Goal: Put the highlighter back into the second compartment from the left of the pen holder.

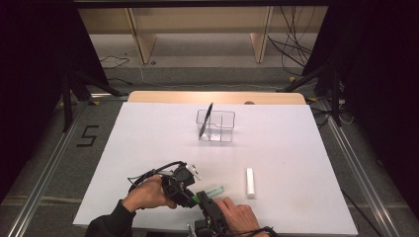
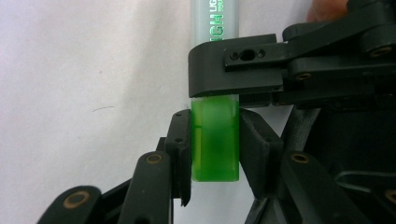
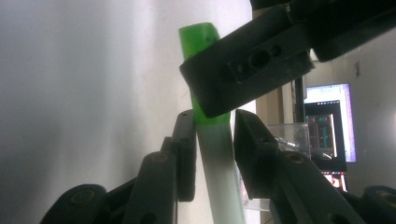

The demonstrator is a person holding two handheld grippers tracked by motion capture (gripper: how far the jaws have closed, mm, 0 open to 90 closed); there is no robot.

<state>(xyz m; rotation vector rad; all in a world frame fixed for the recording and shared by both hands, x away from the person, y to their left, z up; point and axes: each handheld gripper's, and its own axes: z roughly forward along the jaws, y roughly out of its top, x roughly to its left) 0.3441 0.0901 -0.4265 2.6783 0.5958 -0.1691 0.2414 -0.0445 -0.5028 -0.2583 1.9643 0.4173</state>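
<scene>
Gripping highlighter (image 2: 215,140) w/ both claws; lettering legible in left gripper view.

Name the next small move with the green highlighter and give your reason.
Probably pull the cap off: the left gripper clamps the green cap and the right gripper closes around the highlighter's pale barrel, so drawing the hands apart should uncap it.

Highlighter (image 2: 215,28) barrel reads "HIGH", partly cut off — floor mark (image 1: 88,136) reads "5".
</scene>
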